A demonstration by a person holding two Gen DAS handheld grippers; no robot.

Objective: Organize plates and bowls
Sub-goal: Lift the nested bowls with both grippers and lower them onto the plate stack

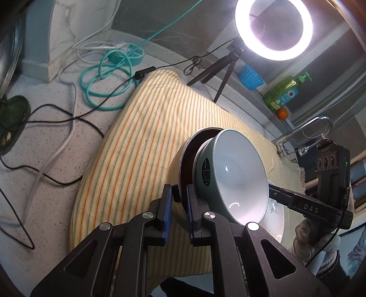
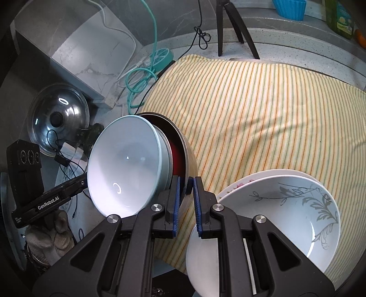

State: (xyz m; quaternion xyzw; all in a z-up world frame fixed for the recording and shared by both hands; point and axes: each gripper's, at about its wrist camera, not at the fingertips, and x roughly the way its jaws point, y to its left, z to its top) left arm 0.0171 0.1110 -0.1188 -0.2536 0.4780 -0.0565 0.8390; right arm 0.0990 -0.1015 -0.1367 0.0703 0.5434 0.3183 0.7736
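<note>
A steel bowl with a dark red inside (image 1: 180,160) (image 2: 189,157) is held tilted above the striped towel (image 1: 141,137) (image 2: 263,114), with a pale green bowl (image 1: 238,176) (image 2: 128,164) nested in it. My left gripper (image 1: 179,210) is shut on the steel bowl's rim. My right gripper (image 2: 185,205) is shut on the same rim from the opposite side. A white bowl with a grey leaf pattern (image 2: 286,219) sits on a floral plate (image 2: 240,182) on the towel, right of my right gripper.
A ring light on a tripod (image 1: 273,27), a teal cable coil (image 1: 107,89) and black and white wires lie on the speckled counter. A glass pot lid (image 2: 59,116) leans at the left. Soap bottle (image 1: 282,91), blue cup (image 2: 289,9) and tap (image 1: 304,130) stand beyond the towel.
</note>
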